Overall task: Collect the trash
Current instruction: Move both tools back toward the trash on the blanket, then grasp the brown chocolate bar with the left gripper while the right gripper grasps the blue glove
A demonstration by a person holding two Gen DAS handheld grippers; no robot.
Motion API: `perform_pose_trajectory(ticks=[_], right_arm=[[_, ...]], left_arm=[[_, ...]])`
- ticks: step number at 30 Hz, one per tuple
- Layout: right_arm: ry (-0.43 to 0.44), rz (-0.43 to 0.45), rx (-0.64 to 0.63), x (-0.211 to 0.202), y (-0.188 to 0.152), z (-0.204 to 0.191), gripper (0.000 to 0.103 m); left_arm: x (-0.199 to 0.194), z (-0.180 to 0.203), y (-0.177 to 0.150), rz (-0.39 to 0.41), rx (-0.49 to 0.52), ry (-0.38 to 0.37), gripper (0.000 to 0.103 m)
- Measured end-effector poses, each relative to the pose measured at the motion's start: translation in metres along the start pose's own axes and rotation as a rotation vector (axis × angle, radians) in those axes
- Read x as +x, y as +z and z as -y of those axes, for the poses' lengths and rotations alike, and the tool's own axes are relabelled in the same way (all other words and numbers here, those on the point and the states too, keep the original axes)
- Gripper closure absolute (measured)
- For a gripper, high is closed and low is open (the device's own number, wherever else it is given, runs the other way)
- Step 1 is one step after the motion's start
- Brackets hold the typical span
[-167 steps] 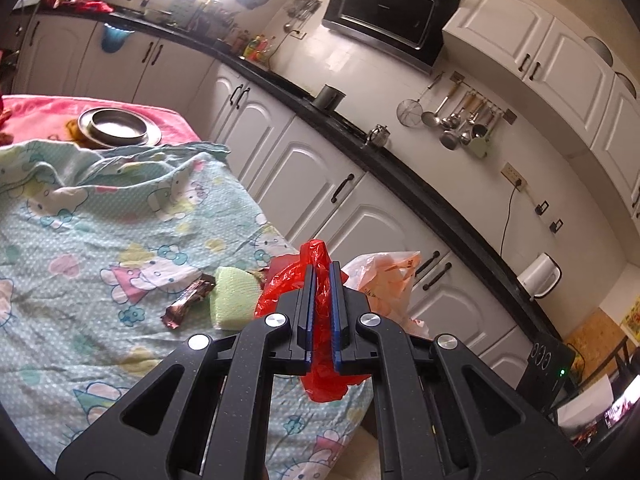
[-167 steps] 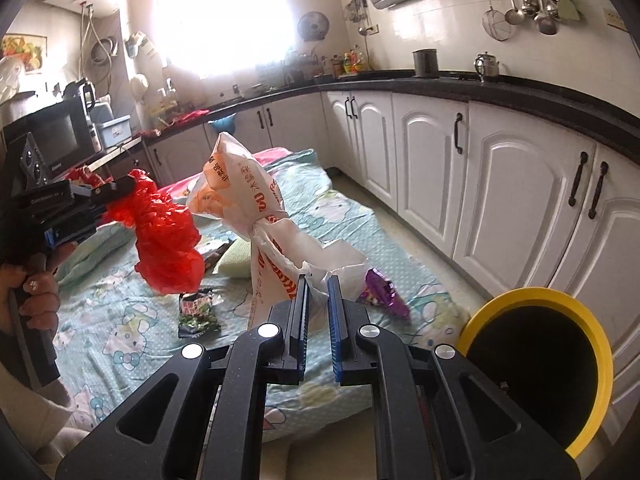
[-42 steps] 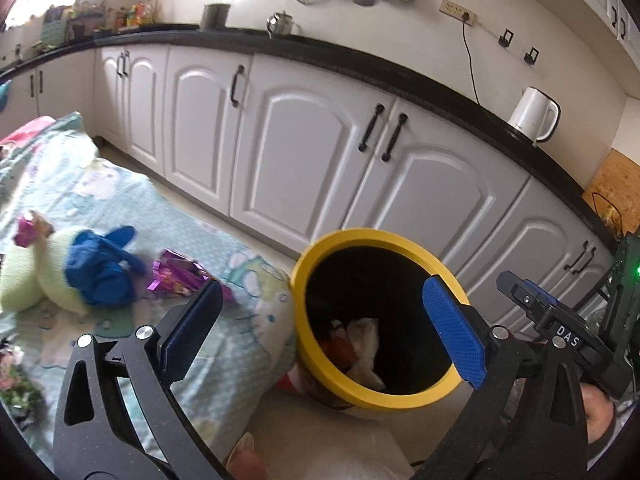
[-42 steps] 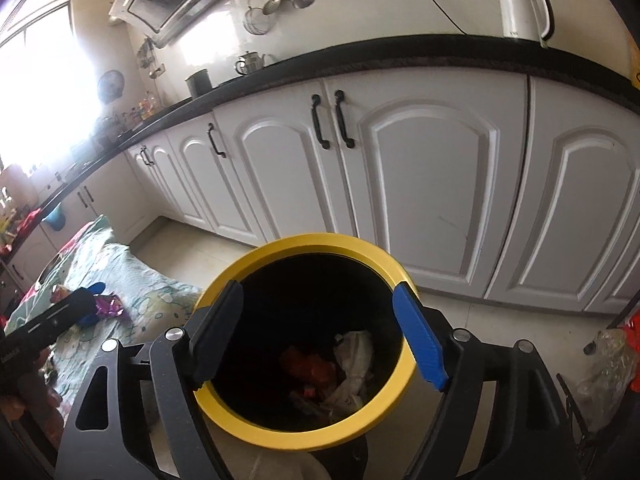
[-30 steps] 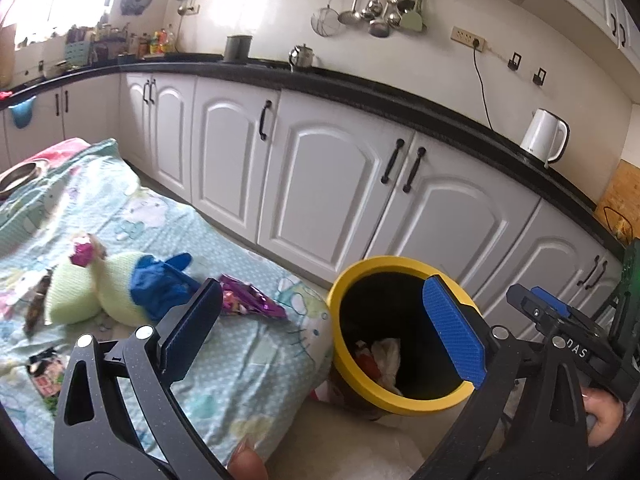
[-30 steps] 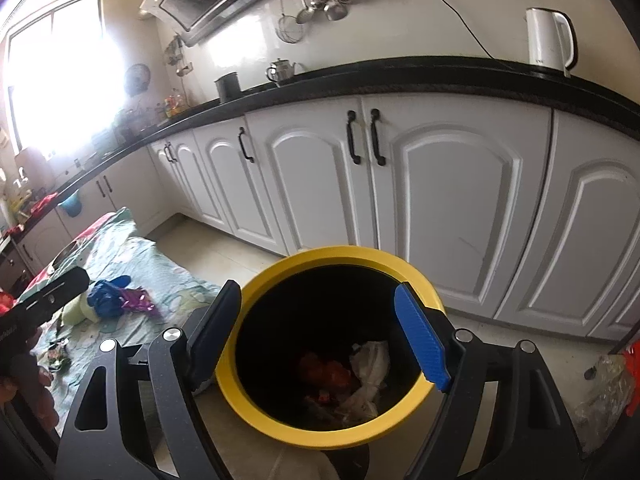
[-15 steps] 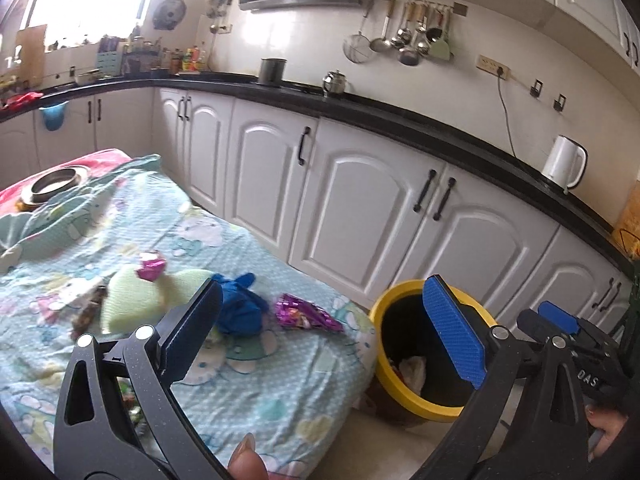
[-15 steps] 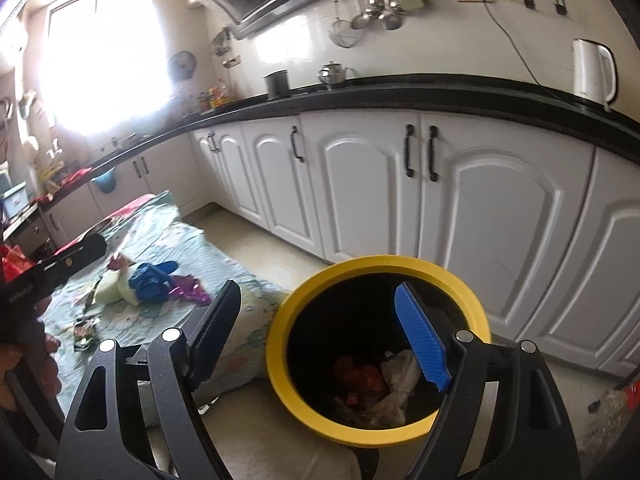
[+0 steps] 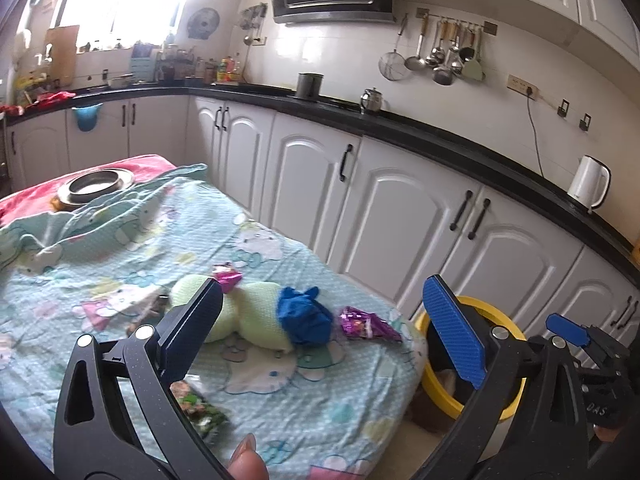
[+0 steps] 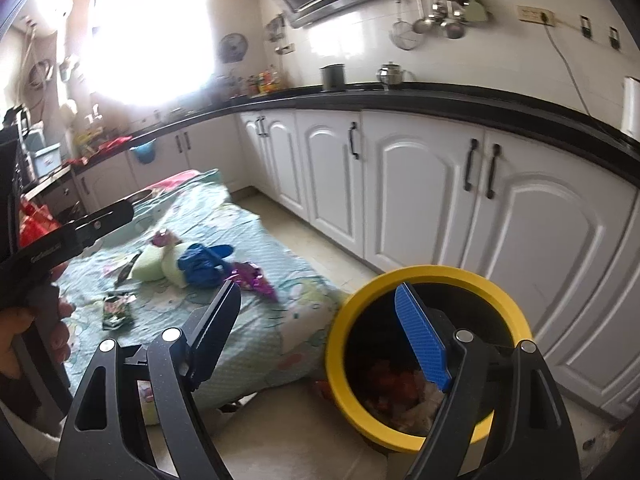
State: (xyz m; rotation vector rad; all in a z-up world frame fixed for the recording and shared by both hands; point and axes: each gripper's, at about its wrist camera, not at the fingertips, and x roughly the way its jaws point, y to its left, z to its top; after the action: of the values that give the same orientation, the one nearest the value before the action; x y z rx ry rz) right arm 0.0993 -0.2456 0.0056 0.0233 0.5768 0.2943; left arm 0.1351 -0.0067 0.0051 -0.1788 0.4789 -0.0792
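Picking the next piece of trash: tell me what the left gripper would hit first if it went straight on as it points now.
Probably the blue crumpled bag on the patterned sheet, or the purple wrapper beside it. The left gripper, open and empty, centres near them, though depth is hard to judge.

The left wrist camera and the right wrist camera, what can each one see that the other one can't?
Only the left wrist view shows the metal bowl on the red cloth and the whole white kettle. Only the right wrist view looks down into the yellow bin, where red and white trash lies. Both show the blue crumpled piece, the purple wrapper and the cartoon sheet.
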Motion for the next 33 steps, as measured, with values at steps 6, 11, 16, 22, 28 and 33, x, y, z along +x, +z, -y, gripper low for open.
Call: perform_pose_trajectory(ticks=[6, 11, 16, 22, 28, 33], right_arm=[[0.061, -0.024, -0.036, 0.013, 0.005, -0.024, 0.026], [0.111, -0.039, -0.068, 0.029, 0.012, -0.046, 0.026], [0.147, -0.070, -0.101, 0.053, 0.017, -0.066, 0.026], [0.194, -0.122, -0.156, 0.088, 0.024, -0.093, 0.027], [0.223, -0.189, -0.183, 0.123, 0.026, -0.114, 0.040], [0.236, -0.225, -0.191, 0.147, 0.031, -0.123, 0.048]], left_arm=[[-0.003, -0.024, 0.001, 0.011, -0.015, 0.054, 0.011], [-0.003, -0.049, 0.000, 0.003, -0.037, 0.107, 0.011], [-0.004, -0.077, -0.001, -0.008, -0.059, 0.161, 0.011], [0.000, -0.114, -0.005, -0.053, -0.096, 0.213, 0.011], [0.010, -0.143, -0.011, -0.116, -0.120, 0.236, 0.012], [0.022, -0.156, -0.015, -0.164, -0.131, 0.217, 0.025]])
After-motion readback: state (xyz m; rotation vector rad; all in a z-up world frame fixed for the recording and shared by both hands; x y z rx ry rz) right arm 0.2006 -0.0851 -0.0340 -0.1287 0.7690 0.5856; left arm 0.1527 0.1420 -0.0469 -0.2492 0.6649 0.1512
